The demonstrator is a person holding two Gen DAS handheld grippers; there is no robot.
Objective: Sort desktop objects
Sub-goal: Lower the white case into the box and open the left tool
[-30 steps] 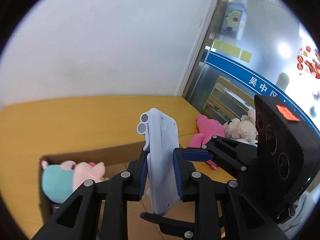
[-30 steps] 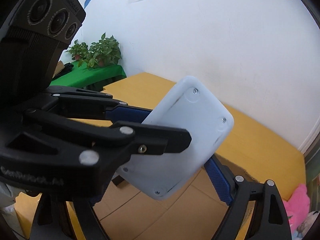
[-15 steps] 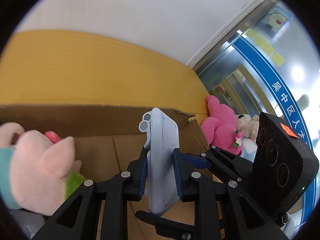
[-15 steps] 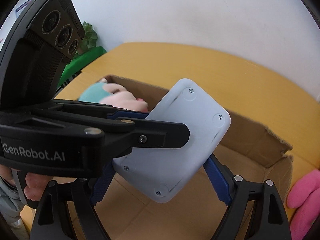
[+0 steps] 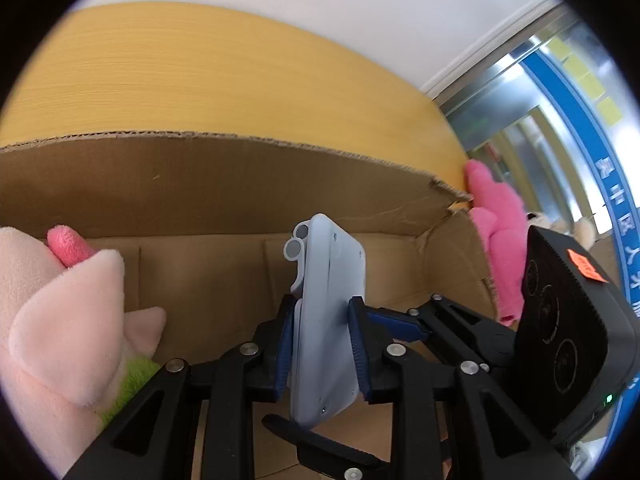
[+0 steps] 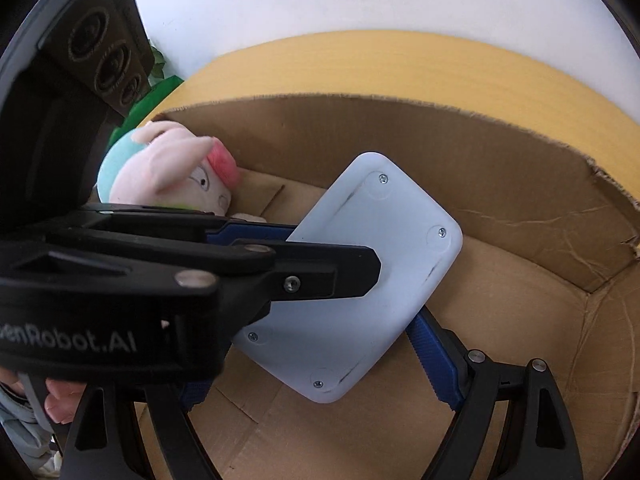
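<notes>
white device point(image 5: 326, 320) clamped btwn both grippers, over box point(image 5: 224, 184)

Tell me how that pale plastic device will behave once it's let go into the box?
The pale plastic device looks rigid: a screwed shell, unbent between both grippers. Its smooth faces may slide on the cardboard box floor. Being flat, it should settle without rolling, possibly beside the plush pig.

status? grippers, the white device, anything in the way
Left gripper and right gripper both clamp white device, jaws opening. Device over cardboard box. Plush pig in corner, clear.
</notes>
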